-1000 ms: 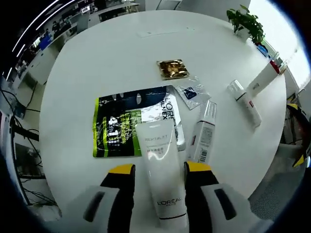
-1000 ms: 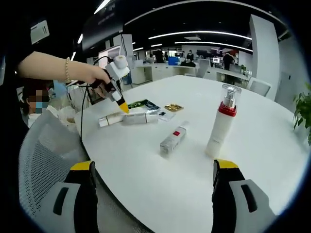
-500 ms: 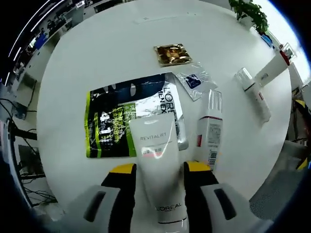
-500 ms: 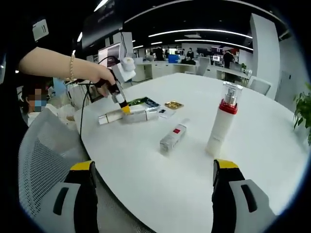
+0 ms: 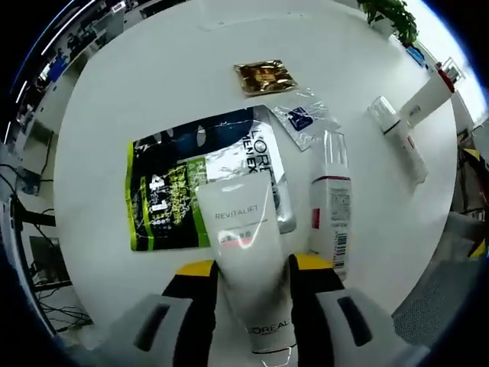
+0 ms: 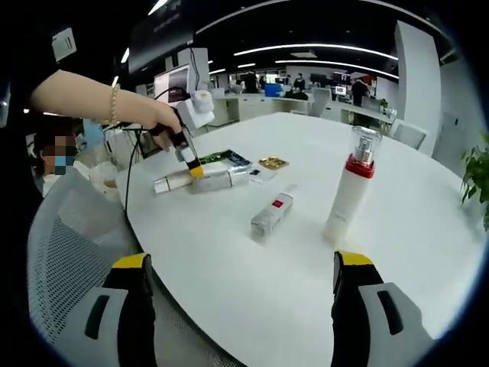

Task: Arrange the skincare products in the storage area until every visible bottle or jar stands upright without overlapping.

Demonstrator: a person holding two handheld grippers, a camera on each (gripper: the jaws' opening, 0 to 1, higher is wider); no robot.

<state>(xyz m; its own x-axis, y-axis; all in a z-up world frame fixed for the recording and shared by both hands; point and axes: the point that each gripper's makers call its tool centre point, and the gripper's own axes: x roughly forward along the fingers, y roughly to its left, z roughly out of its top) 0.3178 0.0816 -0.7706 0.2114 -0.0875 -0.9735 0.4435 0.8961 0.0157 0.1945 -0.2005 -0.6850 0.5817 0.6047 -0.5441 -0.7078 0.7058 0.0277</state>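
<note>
A white L'Oreal tube (image 5: 244, 252) lies flat on the round white table (image 5: 153, 84), its upper end resting on a green and black sachet (image 5: 172, 199). My left gripper (image 5: 252, 267) is low over it, with both yellow-tipped jaws pressed against the tube's sides. A white bottle with a red band (image 5: 330, 206) lies just right of the tube. Farther right lies a small white bottle (image 5: 401, 141), beside a tall white bottle with a red collar (image 5: 428, 95) that stands upright. In the right gripper view my right gripper (image 6: 241, 306) is open and hangs at the table edge, well short of the tall bottle (image 6: 350, 195).
A gold sachet (image 5: 263, 76) and a clear sachet (image 5: 302, 122) lie beyond the green one. A potted plant (image 5: 393, 15) stands at the far rim. A person's hand (image 6: 149, 118) holds the left gripper (image 6: 187, 170). A mesh chair (image 6: 69, 260) sits beside the table.
My left gripper has come down lower over the tube and its jaws have narrowed slightly onto it. The right gripper has hardly moved.
</note>
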